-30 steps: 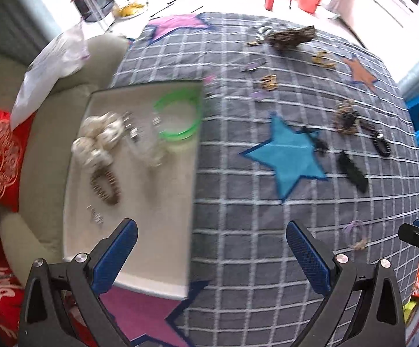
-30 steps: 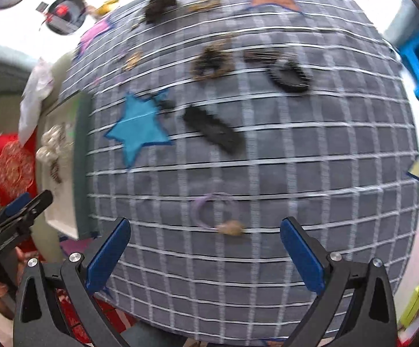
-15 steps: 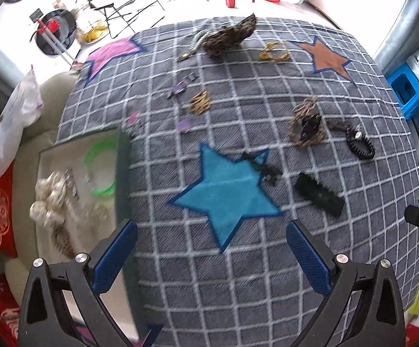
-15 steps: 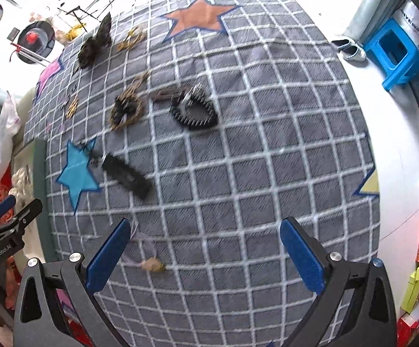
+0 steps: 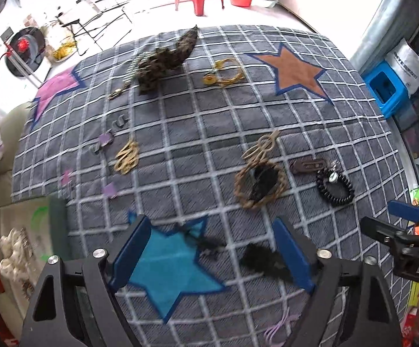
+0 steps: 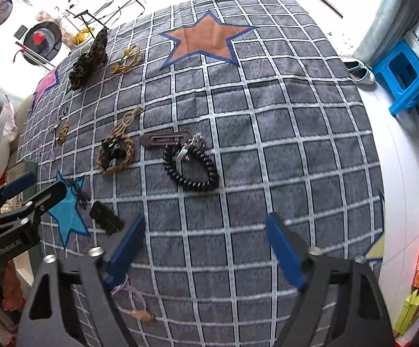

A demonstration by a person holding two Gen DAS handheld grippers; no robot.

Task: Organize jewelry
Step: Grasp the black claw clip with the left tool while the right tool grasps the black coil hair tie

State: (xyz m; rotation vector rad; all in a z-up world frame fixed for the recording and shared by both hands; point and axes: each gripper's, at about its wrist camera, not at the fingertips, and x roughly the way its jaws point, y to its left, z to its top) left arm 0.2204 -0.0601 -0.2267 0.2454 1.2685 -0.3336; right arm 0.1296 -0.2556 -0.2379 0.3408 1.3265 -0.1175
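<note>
- Overhead, the left gripper (image 5: 212, 256) hangs over the blue star (image 5: 169, 271), jaws wide, holding nothing.
- A black clip (image 5: 263, 260) lies between its fingers, at 3 o'clock from the star.
- The right gripper (image 6: 205, 250) is likewise spread and empty above the grid cloth (image 6: 267, 144).
- A black coil (image 6: 190, 169) sits at its 12 o'clock.
- The tray (image 5: 21, 217) with jewelry lies at 9 o'clock in the left view.

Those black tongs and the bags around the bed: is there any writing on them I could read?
"GenRobot.AI": white letters on the left tongs body, seen in the right view.
"DAS": start of a cut-off word on the right tongs body, seen in the left view.
White bag beside the blue stool: print too blurred to read.
</note>
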